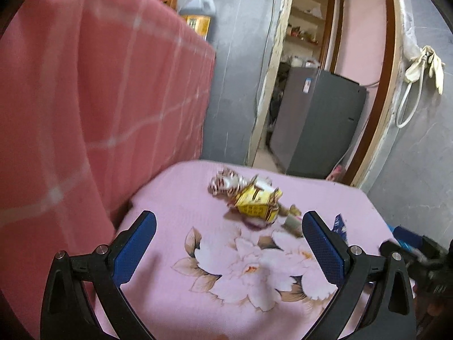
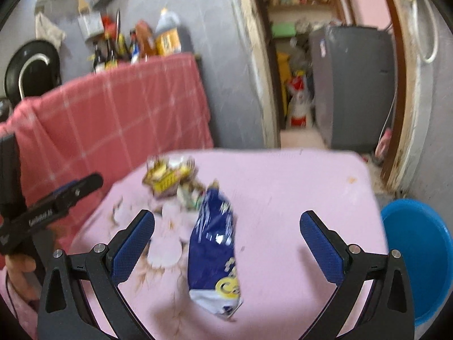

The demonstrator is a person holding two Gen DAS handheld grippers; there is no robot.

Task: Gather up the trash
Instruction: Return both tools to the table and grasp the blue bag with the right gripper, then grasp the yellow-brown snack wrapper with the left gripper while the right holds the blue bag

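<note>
The left gripper [image 1: 229,229] is hovering over a pink table [image 1: 175,187] with its 2 blue-padded fingers [image 1: 134,243] spread wide and nothing between them. Ahead of it, toward its right finger, a crumpled yellow wrapper [image 1: 257,204] is lying on the cloth, with a striped white wrapper [image 1: 223,182] touching it on the far side and a small pale scrap [image 1: 293,222] sitting just beside the right finger's tip. A printed white flower [image 1: 254,269] is showing on the cloth between the fingers. A red checked cloth [image 1: 99,85] is hanging to the left of this gripper.

The right gripper [image 2: 228,229] is also hovering above the same pink table [image 2: 297,187], fingers [image 2: 136,240] wide apart and holding nothing. A blue snack bag [image 2: 213,249] is lying flat on the cloth between the 2 fingers, closer to the left one, its white end pointing back toward the gripper. Beyond the bag's far end, ahead and to the left, the yellow wrapper [image 2: 167,175] is lying with smaller scraps [image 2: 189,195] next to it; motion blur is hiding their details. To the right of the right finger, past the table edge and lower down, a blue basin [image 2: 419,257] is sitting. At the far left of this view, the left gripper [image 2: 56,201] is showing from the side, held in a hand [image 2: 19,263].
</note>
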